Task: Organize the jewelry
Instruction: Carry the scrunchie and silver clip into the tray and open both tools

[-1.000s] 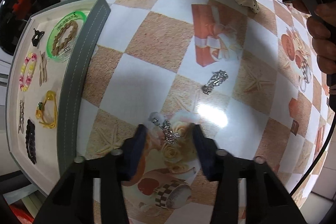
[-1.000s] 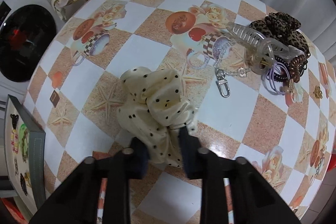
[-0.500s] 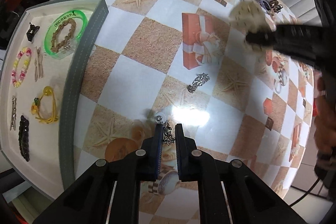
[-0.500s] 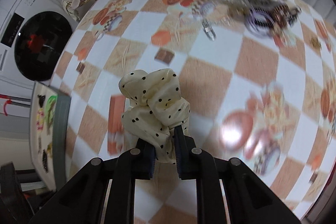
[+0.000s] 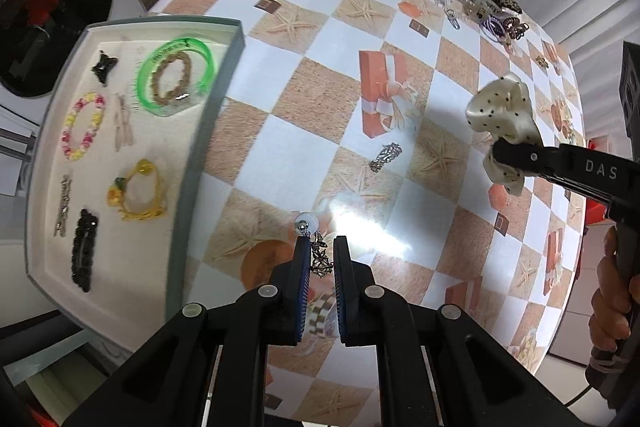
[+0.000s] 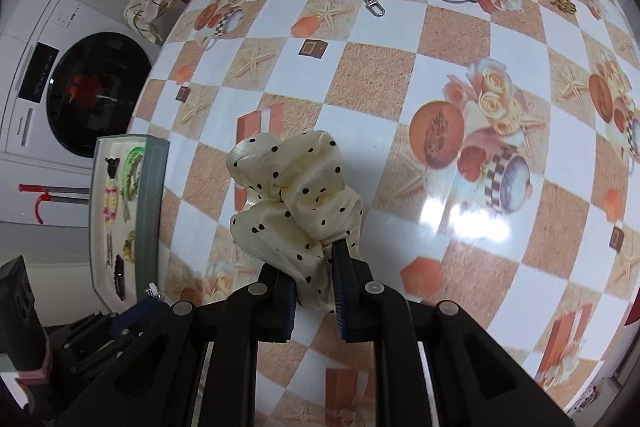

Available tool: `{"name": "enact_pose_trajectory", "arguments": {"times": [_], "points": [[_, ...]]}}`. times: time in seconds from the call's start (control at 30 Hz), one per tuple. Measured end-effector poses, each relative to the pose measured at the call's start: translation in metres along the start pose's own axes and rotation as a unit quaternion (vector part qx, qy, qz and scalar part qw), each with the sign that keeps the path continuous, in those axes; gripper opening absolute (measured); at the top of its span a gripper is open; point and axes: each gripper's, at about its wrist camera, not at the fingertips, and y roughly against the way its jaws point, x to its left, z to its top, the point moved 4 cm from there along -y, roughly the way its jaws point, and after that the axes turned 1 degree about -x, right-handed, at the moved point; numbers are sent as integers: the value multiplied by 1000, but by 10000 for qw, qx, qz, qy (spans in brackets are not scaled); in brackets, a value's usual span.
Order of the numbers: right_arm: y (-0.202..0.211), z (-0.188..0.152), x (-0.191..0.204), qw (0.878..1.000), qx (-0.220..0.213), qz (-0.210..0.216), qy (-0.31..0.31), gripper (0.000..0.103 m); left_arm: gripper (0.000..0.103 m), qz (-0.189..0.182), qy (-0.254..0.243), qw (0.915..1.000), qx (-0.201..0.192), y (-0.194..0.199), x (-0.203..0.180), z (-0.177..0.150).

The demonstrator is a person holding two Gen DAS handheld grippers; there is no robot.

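L gripper point(image 5: 321, 259) pinches a silver charm point(image 5: 320, 255), R gripper point(image 6: 314, 269) clamps the dotted scrunchie point(image 6: 294, 203). Loose chain piece point(image 5: 385, 157) lies btwn them; tray point(image 5: 192, 163) wall just left.

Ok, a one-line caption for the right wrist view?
Right gripper holds a cream polka-dot scrunchie above the checkered table, jewelry tray at left.

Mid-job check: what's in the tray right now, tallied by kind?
Tray holds:
Bracelets: 3 – green, brown, pink-yellow
Clips: 4 – black claw, beige, silver, black long
Hair ties: 1 – yellow
Total: 8
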Motion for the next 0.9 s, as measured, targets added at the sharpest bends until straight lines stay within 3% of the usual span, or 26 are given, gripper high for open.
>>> {"name": "enact_pose_trajectory", "arguments": {"times": [0.4, 0.9], "points": [[10, -25, 45, 9999, -67, 123, -12, 17, 16, 8, -310, 9995, -78, 25, 40, -17], [-35, -59, 168, 9988, 165, 283, 376, 17, 16, 213, -106, 9996, -136, 38, 159, -32]]}}
